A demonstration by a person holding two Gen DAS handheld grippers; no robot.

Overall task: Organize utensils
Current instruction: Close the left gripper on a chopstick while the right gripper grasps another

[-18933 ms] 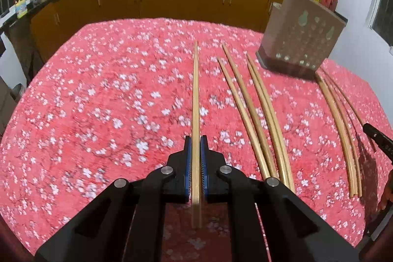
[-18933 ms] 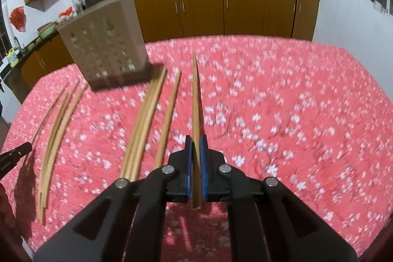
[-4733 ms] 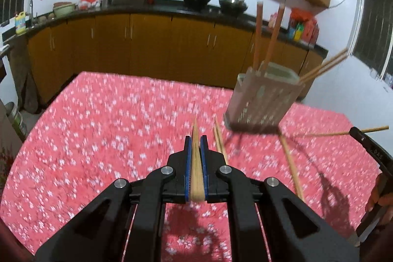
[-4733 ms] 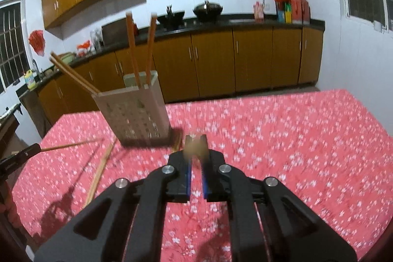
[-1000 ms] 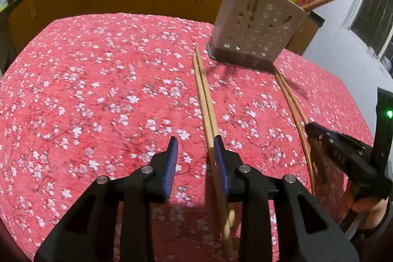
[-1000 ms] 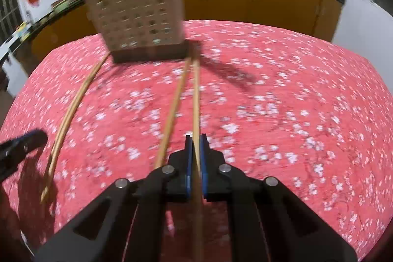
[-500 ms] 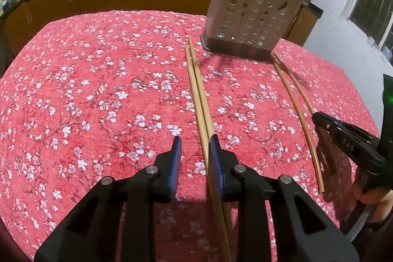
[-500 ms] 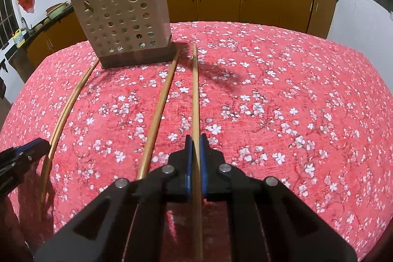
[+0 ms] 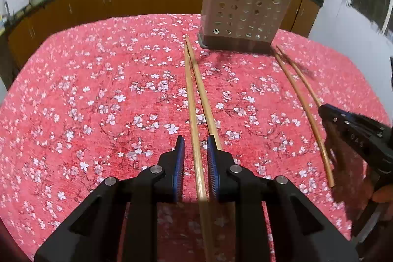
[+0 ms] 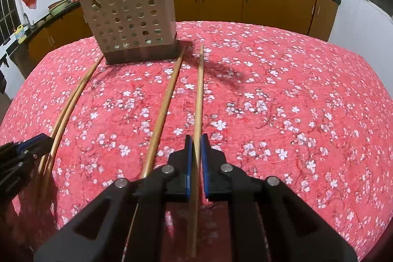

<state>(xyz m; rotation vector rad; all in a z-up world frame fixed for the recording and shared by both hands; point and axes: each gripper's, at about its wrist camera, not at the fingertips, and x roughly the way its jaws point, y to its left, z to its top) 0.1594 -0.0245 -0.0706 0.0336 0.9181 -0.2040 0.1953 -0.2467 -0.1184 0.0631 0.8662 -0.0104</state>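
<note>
Two chopsticks lie side by side on the red flowered cloth (image 9: pixel 98 95) in the left wrist view, running from 6 o'clock up toward 12 o'clock. The left gripper (image 9: pixel 194 154) sits low in the middle, and its blue pads are closing in. The left chopstick (image 9: pixel 192 119) runs between the pads, but there is a little gap on each side, so they do not squeeze it yet. The second chopstick (image 9: pixel 203 100) goes just under the right pad. The beige holder with holes (image 9: pixel 248 9) stands at 1 o'clock with sticks poking out of its top. Two thin sticks (image 9: pixel 302 104) lie at 3 o'clock, and the other gripper (image 9: pixel 356 136) comes in from the right edge there. In the right wrist view, the right gripper (image 10: pixel 195 158) is almost fully closed, and its blue pads pinch one chopstick (image 10: pixel 199 95) that points up toward 12 o'clock. Another chopstick (image 10: pixel 164 107) lies just beside it at 11 o'clock. The holder (image 10: pixel 130 16) stands at 11 o'clock, further back. Two more sticks (image 10: pixel 71 102) lie at 9 o'clock, close to the left gripper's tip (image 10: pixel 32 144).
</note>
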